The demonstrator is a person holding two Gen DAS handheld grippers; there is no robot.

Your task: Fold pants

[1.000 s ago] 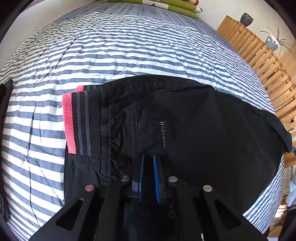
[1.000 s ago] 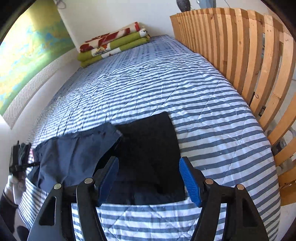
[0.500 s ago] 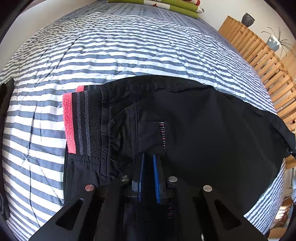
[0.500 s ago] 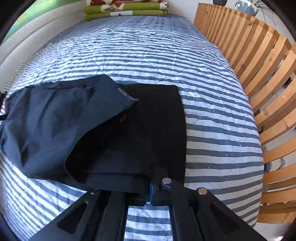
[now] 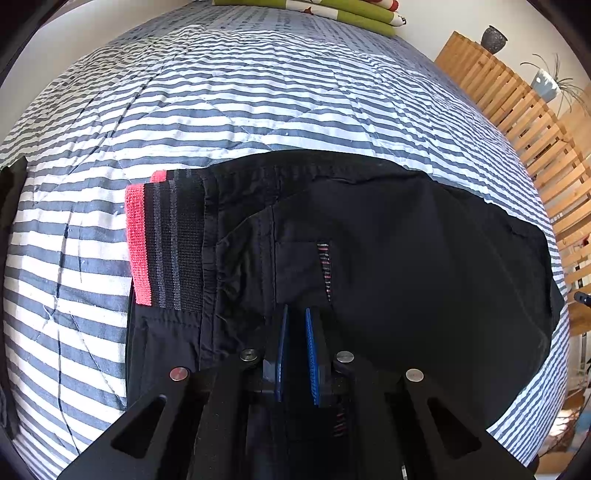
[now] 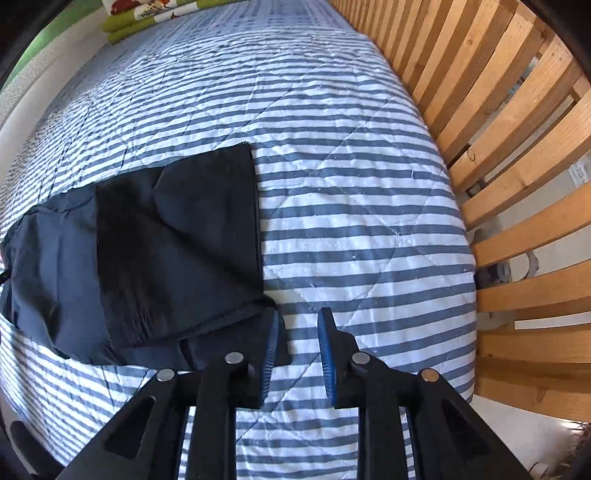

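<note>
Striped bedspread (image 6: 332, 147), seemingly one pants (image 5: 406, 258)

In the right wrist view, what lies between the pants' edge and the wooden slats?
Only bare striped quilt: nothing sits between the pants and the slats. The right wrist view shows this.

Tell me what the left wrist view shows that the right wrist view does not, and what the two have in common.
Only the left wrist view shows the pants' red and grey striped waistband, a dark vase, a potted plant, and the left gripper, its jaws nearly closed over the black fabric. Only the right wrist view shows the folded leg end lying flat and the right gripper, jaws apart beside the cloth's corner. Both show the black pants, the striped quilt, the wooden slat frame and the green cushions.
</note>
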